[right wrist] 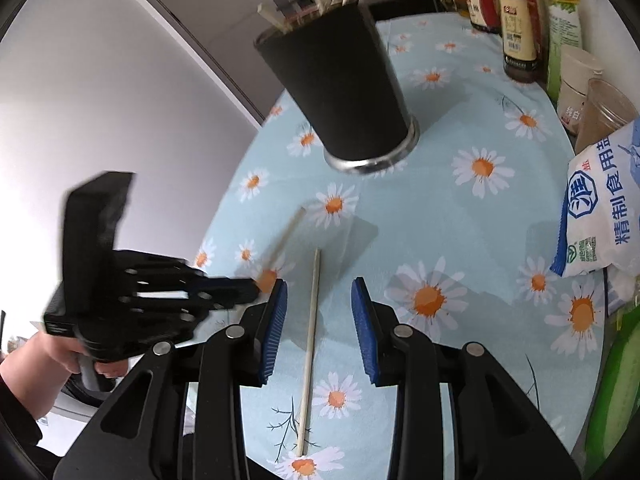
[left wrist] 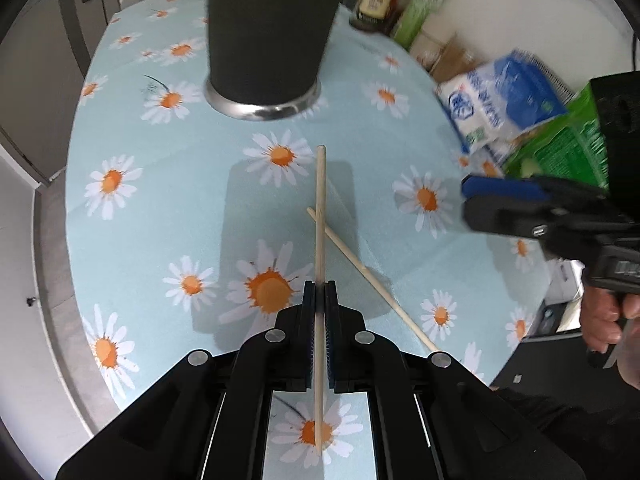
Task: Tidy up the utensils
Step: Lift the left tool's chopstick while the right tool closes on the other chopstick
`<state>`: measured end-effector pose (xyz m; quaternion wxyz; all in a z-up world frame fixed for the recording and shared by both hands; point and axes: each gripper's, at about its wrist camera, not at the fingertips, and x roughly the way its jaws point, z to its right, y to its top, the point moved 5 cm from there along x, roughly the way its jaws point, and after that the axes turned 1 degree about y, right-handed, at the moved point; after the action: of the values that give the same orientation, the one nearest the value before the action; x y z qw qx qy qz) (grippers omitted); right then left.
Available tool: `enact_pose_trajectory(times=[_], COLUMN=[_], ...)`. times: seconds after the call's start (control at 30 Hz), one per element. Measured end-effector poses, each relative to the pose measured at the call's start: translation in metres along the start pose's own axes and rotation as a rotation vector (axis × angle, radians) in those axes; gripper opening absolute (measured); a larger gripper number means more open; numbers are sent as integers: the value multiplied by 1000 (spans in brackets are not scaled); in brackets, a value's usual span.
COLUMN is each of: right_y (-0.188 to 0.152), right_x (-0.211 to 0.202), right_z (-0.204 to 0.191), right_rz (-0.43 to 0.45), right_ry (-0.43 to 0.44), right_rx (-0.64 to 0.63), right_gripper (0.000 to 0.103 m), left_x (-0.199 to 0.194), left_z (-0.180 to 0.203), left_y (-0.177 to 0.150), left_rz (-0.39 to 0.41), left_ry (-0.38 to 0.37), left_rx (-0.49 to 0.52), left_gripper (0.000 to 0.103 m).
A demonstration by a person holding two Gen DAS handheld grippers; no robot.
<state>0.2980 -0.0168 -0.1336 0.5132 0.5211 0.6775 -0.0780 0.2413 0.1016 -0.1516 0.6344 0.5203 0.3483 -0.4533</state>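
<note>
My left gripper [left wrist: 319, 286] is shut on a wooden chopstick [left wrist: 320, 216] and holds it above the daisy tablecloth [left wrist: 160, 208], pointing toward the black utensil cup [left wrist: 268, 32]. A second chopstick [left wrist: 372, 278] lies on the cloth under it. In the right wrist view that lying chopstick [right wrist: 310, 344] runs between the fingers of my open right gripper [right wrist: 319, 286], which hovers over it. The cup [right wrist: 340, 92] holds several chopsticks. The left gripper [right wrist: 236, 290] shows at the left with its blurred chopstick [right wrist: 286, 236].
A white and blue salt bag [right wrist: 600, 208] and green packages [left wrist: 560, 148] lie along the right side of the table. Sauce bottles [right wrist: 516, 28] and jars [right wrist: 580, 80] stand at the back right. The table's left edge [left wrist: 72, 280] drops to the floor.
</note>
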Motion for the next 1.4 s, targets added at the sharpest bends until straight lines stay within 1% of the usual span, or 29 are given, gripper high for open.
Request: enact_pose_trajectory(times=[0.13, 0.23, 0.33, 0.4, 0.5, 0.6, 0.7, 0.77, 0.8, 0.83, 0.87, 1.0, 1.1, 1.17, 1.2, 1.27, 1.4], right_y=[0, 2, 2, 0, -2, -1, 1, 1, 2, 3, 4, 1, -4, -5, -1, 2, 4], right_x=[21, 32, 47, 59, 74, 83, 91, 97, 101, 103, 107, 116, 118, 120, 130, 138, 141], right_z=[-10, -15, -17, -19, -23, -26, -28, -29, -29, -27, -27, -28, -32, -35, -38, -40, -46], right_rz=[-108, -153, -228, -293, -359, -403, -446, -482, -494, -504, -516, -563, -575, -578, -580, -579, -577], right_ry=[-60, -124, -175, -193, -220, -252, -294, -299, -306, -318, -327, -357, -392, -424, -440, -463, -485], right_rx=[-13, -38, -29, -20, -32, -27, -31, -43, -46, -38, -27, -18, -19, -21, -22, -10, 5], right_gripper=[35, 35, 35, 35, 35, 35, 35, 33, 31, 25, 23, 22, 22, 18, 17, 11, 9], left_x=[-16, -30, -40, -44, -46, -46, -49, -52, -54, -54, -55, -60, -63, -63, -63, -64, -66], left_z=[-6, -8, -10, -15, -20, -28, -36, -39, -41, -42, -43, -49, -52, -54, -55, -56, -54], left_y=[-14, -22, -26, -30, -37, -45, -52, -56, -58, -59, -60, -64, -65, -67, -67, -68, -69], left_rz=[45, 87, 124, 141, 157, 163, 166, 175, 179, 181, 184, 196, 211, 202, 202, 196, 195], left_ry=[-39, -85, -95, -101, -102, -130, -132, -145, -148, -150, -152, -181, -198, -210, -217, -236, -268], left_rx=[-23, -24, -18, -20, -19, -42, -51, -50, -48, -46, -45, -49, -38, -29, -24, -17, 8], left_gripper=[4, 4, 4, 4, 4, 4, 4, 4, 4, 4, 4, 4, 4, 4, 4, 4, 4])
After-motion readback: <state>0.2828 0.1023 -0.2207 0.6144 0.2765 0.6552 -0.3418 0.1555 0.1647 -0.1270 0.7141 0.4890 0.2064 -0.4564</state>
